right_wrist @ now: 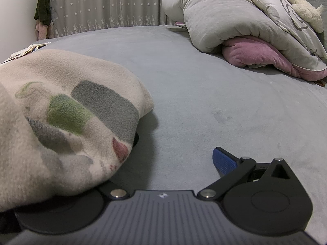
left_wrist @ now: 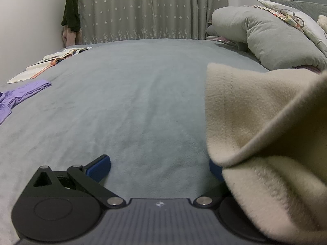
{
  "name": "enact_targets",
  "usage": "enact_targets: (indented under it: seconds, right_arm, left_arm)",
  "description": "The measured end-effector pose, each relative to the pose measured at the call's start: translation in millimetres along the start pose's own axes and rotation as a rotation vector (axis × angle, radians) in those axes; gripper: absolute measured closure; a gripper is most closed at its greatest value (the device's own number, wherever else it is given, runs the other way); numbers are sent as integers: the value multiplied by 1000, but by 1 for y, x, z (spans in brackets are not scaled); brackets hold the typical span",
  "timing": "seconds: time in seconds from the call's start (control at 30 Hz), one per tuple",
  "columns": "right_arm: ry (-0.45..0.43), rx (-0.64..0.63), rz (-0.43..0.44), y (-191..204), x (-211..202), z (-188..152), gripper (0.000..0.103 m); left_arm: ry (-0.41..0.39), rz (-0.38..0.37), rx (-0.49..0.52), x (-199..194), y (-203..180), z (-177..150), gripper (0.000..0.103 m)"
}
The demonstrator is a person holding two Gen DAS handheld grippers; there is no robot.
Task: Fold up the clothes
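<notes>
While the left gripper [left_wrist: 159, 168] is spreading wide over the grey bed [left_wrist: 132, 94], cream fleece [left_wrist: 255, 126] is draping its right finger. Fleece [right_wrist: 67, 118] with green and grey patches is also covering the right gripper's [right_wrist: 173, 155] left finger, jaws apart, pinching nothing.

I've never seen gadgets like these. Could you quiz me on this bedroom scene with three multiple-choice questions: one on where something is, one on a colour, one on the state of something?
1. Where does the open book lie?
A. far left of the bed
B. on the pillows
C. on the floor

2. What colour is the small garment near it?
A. red
B. purple
C. black

3. How do the left gripper's jaws stand?
A. shut tight
B. wide apart
C. out of view

Answers: 1 A, it rests on the grey bedspread at the far left edge. 2 B, clearly purple. 3 B, bedspread shows between the blue pads; cream fleece drapes over one.
</notes>
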State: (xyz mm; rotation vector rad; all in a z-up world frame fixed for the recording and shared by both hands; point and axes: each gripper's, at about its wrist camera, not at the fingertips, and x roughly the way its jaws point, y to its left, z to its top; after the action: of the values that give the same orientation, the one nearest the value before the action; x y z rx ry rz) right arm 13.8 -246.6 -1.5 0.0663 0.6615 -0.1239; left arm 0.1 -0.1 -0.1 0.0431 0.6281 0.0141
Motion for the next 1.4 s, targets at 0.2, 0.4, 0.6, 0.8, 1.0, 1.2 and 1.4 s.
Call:
enact_targets:
  seconds: [0.2,0.4,0.6,0.8,1.0,1.2,1.4]
  right_arm:
    - [0,0,0,0,0,0,0]
    - [0,0,0,0,0,0,0]
    - [0,0,0,0,0,0,0]
    - [-1,0,0,1,0,-1,0]
    - [-2,2,2,6,1,-7,0]
    - [120,-82,98,-9,-9,5,0]
    - [136,-3,107,-43,-37,25,1]
  left_arm:
    - [4,9,9,2,-3,-1,0]
    - [2,-2,-3,7,-2,-4,0]
    - [2,-3,-4,8,0,-4,0]
    - [2,0,-1,7,-3,-4,0]
    - [13,-4,10,-1,-5,-2,0]
    - [53,-33,1,-25,8,-5,1]
    - [44,-88,29,-75,38,-1,0]
